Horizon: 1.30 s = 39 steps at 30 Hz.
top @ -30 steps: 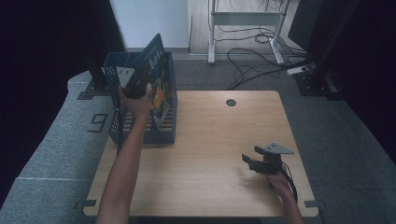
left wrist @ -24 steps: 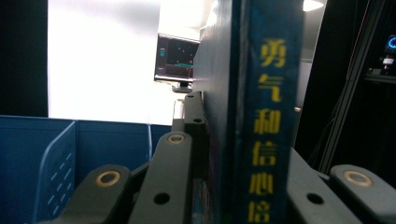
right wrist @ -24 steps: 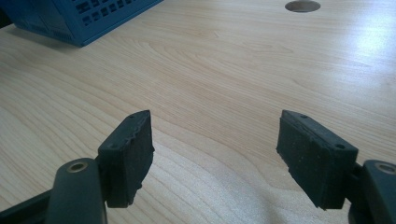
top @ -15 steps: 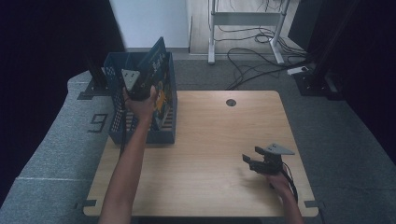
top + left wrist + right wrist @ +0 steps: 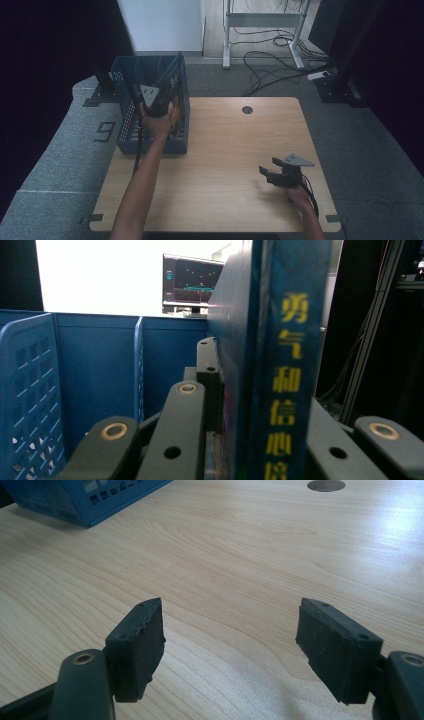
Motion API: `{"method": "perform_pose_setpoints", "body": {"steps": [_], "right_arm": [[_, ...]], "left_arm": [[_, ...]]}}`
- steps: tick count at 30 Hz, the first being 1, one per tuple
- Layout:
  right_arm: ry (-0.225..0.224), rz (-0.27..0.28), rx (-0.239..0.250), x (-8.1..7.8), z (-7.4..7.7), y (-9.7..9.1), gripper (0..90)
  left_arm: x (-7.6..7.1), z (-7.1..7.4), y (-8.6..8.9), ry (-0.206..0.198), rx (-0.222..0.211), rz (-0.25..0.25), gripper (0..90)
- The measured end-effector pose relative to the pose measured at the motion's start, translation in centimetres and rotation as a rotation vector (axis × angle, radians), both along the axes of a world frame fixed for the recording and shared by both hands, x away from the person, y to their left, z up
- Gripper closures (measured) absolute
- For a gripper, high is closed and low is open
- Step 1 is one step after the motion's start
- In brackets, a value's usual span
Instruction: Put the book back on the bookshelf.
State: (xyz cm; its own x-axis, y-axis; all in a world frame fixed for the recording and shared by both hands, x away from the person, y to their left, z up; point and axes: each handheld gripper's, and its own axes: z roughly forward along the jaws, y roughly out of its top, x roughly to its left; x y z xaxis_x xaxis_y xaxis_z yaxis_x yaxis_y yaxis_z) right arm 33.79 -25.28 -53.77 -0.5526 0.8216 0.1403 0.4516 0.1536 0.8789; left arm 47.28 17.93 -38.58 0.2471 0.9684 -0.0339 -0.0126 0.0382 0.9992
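In the high view the left gripper (image 5: 159, 102) has sunk lower into the blue crate (image 5: 126, 135) than a second ago, so the book (image 5: 172, 82) is likely nearly seated. In the left gripper view its jaws clamp the blue book's spine (image 5: 285, 370) inside the crate. In the right gripper view the right gripper (image 5: 230, 645) hangs wide open and empty over the wooden table (image 5: 240, 555).

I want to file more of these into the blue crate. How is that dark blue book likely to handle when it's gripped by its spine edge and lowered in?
The book looks stiff: it stands straight in the left tongs, with no sag. Its cover seems glossy, so it may slip if the grip loosens. Tall and thin, it would probably tip against the crate wall once released.
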Motion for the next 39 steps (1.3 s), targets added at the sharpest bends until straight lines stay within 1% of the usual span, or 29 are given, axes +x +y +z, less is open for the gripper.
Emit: {"method": "perform_pose_setpoints", "body": {"steps": [4,7,9,11,12,14,21,25,30,33,39], "right_arm": [[-0.002,0.002,-0.002,-0.1,0.0,0.2,26.2],[-0.007,0.005,0.002,-0.2,0.1,0.4,26.2],[-0.007,0.011,-0.006,-0.2,0.2,0.4,26.2],[-0.009,0.012,-0.007,-0.2,0.2,0.5,26.2],[-0.009,0.013,-0.007,-0.2,0.2,0.6,26.2],[-0.008,0.013,-0.007,-0.2,0.2,0.6,26.2],[-0.006,0.011,-0.01,-0.1,0.1,0.5,26.2],[-0.008,0.012,-0.007,-0.2,0.2,0.5,26.1],[-0.008,0.013,-0.007,-0.2,0.2,0.5,26.1],[-0.006,0.013,-0.008,-0.2,0.1,0.6,26.2],[-0.001,0.012,-0.01,-0.1,0.0,0.5,26.1]], "left_arm": [[-0.7,-0.4,0.0,-0.004,0.007,-0.004,81.1],[-1.1,-0.7,0.0,-0.001,-0.002,-0.011,80.6],[-1.3,-1.0,0.0,0.006,0.002,-0.018,80.1],[-1.4,-1.3,0.0,0.012,0.004,-0.02,79.8],[-1.4,-1.4,0.1,0.007,-0.003,-0.023,79.5],[-1.4,-1.4,0.1,0.012,-0.012,-0.026,79.2],[-1.6,-1.6,-0.1,0.006,0.0,-0.039,77.6],[-1.8,-1.7,-0.2,0.004,0.032,-0.035,77.2],[-1.8,-1.7,-0.6,-0.007,0.084,0.005,79.7],[-1.5,-1.6,-0.7,-0.006,0.089,0.012,80.4],[-1.1,-1.6,-0.9,-0.002,0.086,0.011,80.2]]}}
